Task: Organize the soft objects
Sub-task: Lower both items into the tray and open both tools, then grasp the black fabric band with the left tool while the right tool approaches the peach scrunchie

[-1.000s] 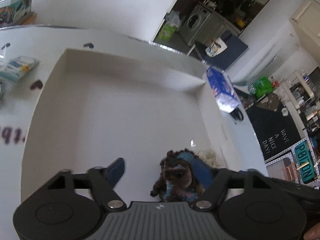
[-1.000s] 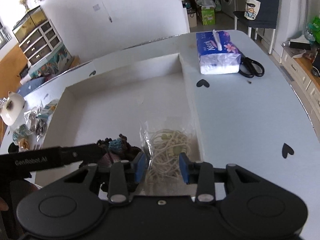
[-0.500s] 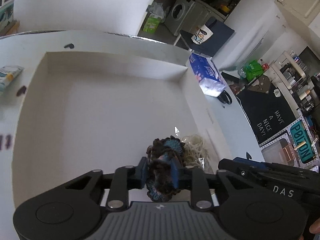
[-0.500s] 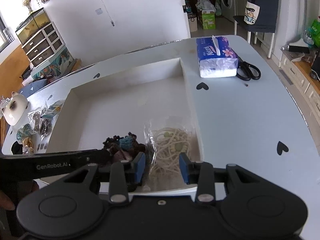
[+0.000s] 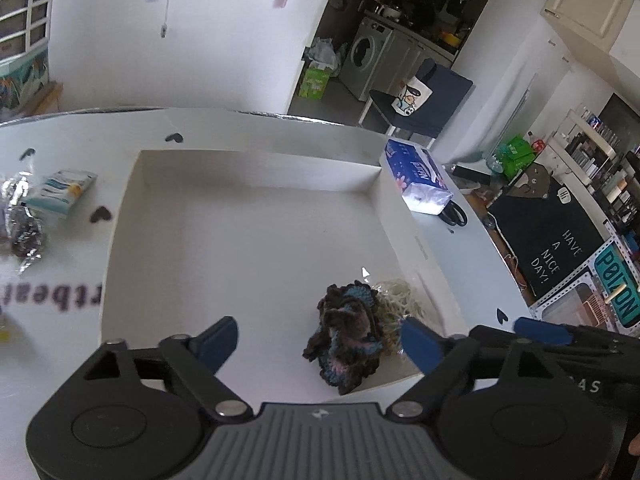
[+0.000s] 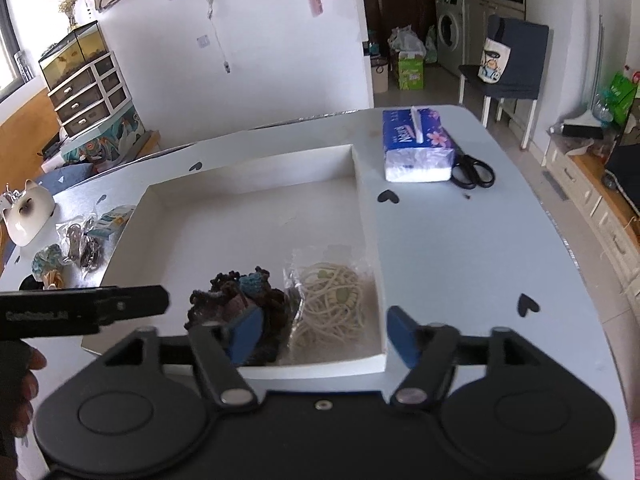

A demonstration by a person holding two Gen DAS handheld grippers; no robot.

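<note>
The dark crocheted bundle (image 5: 347, 338) with blue and pink yarn lies loose in the white box (image 5: 256, 172), down at the five o'clock corner of its floor, touching a clear bag of cream cord (image 6: 332, 300) on its right. The left gripper (image 5: 320, 340) has just been opening; its blue pads stand wide apart, the bundle between them but untouched. The right gripper (image 6: 322, 334) has just been opening too, spread above the bag, gripping nothing. Writing now: the black mat (image 5: 548, 252) at three o'clock reads "HAVE A NICE DAY!", and the blue tissue pack (image 6: 416, 148) at one o'clock carries print too small to read. Black scissors (image 6: 474, 172) lie just beside it. Small packets (image 6: 86, 236) sit at nine o'clock on the white table (image 6: 460, 248) dotted with dark hearts. A washing machine (image 6: 450, 36) stands beyond.
</note>
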